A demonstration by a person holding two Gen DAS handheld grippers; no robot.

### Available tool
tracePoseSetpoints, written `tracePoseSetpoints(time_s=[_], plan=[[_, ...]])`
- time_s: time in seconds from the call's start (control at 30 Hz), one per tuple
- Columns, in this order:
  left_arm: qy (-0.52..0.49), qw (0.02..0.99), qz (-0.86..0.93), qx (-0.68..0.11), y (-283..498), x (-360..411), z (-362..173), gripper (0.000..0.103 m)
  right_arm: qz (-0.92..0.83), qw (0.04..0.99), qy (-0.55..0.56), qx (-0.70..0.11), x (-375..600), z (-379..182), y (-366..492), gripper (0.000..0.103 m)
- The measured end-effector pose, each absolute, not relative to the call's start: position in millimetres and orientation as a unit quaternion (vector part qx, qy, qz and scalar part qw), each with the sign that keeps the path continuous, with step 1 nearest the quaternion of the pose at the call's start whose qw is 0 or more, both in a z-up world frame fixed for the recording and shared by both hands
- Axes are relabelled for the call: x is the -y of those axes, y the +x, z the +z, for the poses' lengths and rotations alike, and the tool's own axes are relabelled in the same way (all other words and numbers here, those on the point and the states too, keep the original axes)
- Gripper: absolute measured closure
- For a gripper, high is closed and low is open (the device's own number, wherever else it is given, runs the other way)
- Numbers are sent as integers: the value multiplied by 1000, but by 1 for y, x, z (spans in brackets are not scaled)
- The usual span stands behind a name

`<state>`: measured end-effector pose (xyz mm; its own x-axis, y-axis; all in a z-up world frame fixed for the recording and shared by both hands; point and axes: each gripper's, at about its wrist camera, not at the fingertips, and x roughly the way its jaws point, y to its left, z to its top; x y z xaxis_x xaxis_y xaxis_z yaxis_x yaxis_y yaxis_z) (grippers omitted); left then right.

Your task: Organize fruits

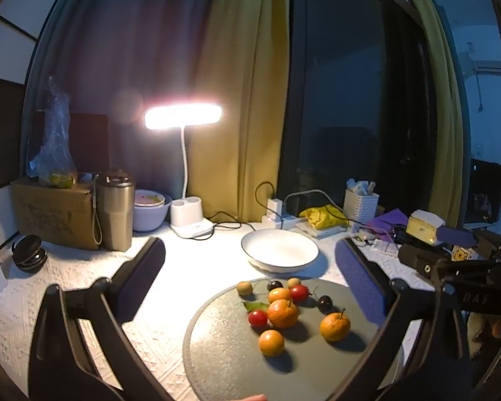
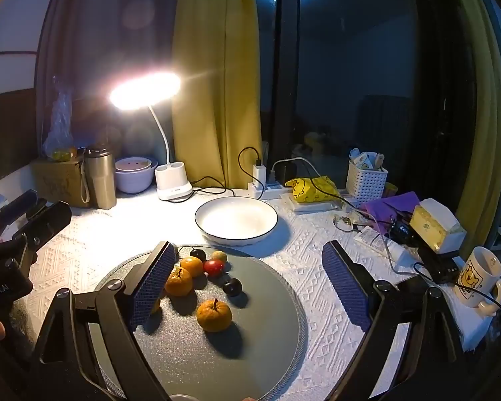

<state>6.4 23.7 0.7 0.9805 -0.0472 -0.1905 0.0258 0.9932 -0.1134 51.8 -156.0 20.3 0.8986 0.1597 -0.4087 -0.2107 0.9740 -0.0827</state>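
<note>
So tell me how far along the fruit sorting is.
Nothing looks done yet: the white black-rimmed bowl is empty. Nothing is in hand; the left gripper and right gripper both have open jaws. Left: every orange, red tomato and dark fruit still on the round grey mat.

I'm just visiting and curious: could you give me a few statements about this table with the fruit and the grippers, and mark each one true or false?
1. The white bowl holds several fruits. False: it is empty; the fruits lie on the round grey mat.
2. The desk lamp is switched on. True.
3. The left gripper is clamped on an orange. False: its jaws stand wide open with nothing held.
4. The right gripper is open. True.
5. A mug with a cartoon bear stands at the right of the table. True.
6. All the fruits on the mat are orange. False: there is also a red one and dark ones.
</note>
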Motion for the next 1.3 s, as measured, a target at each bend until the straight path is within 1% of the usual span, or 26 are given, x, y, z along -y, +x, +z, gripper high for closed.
tracePoseSetpoints(time_s=[1.3], plan=[[-66, 992, -34, -105, 12, -28, 1, 1, 94, 972, -63, -207, 152, 16, 59, 11]])
